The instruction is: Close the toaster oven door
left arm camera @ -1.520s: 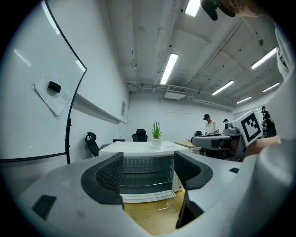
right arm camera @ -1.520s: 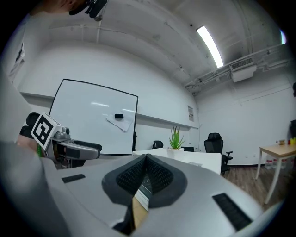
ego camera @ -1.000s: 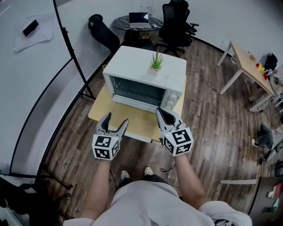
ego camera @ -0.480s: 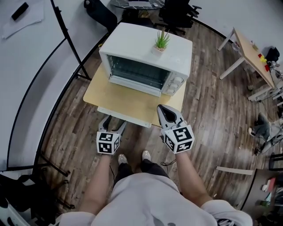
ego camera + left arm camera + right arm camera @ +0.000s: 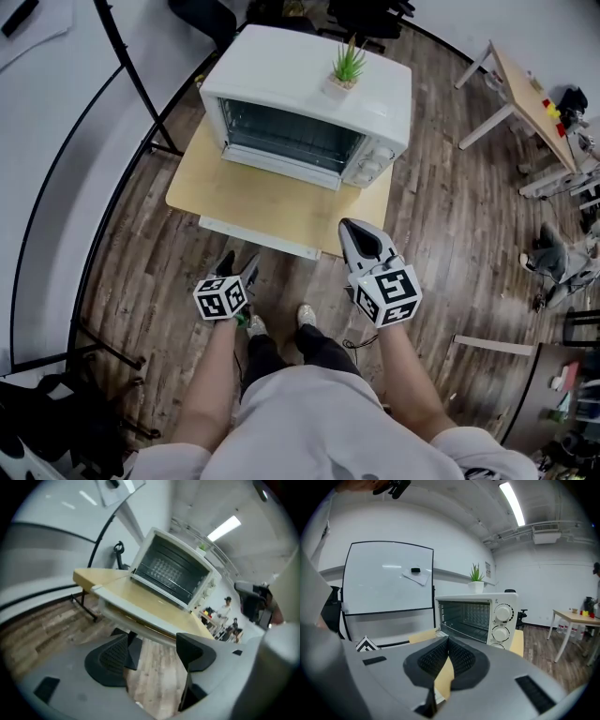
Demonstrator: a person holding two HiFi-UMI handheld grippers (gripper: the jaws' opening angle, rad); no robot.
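- Head view: the left tool hangs low over the dark wood-plank floor, short of the near edge of the pale wooden worktop. Its jaws are spread.
- Ahead of both tools, at the far end of that worktop, stands the boxy white toaster oven. Its glass door looks upright and flush with the front. A small green potted plant sits on the oven's top.
- The right tool is higher than the left one and just beside the worktop's near right corner. Its jaws are drawn together, and it is well apart from the oven.
- Left gripper view: the left tool is wide and holds nothing; only floor shows between its jaws. The worktop runs above and ahead of it. The oven is beyond, with the door flat against its face and a wire rack visible through the glass.
- Right gripper view: the right tool is closed with its ribbed pads meeting, and it grips nothing. The oven stands ahead and slightly right, with its door on its left part. Round dials are on its right part and the plant is on top. A whiteboard stands ahead to the left.
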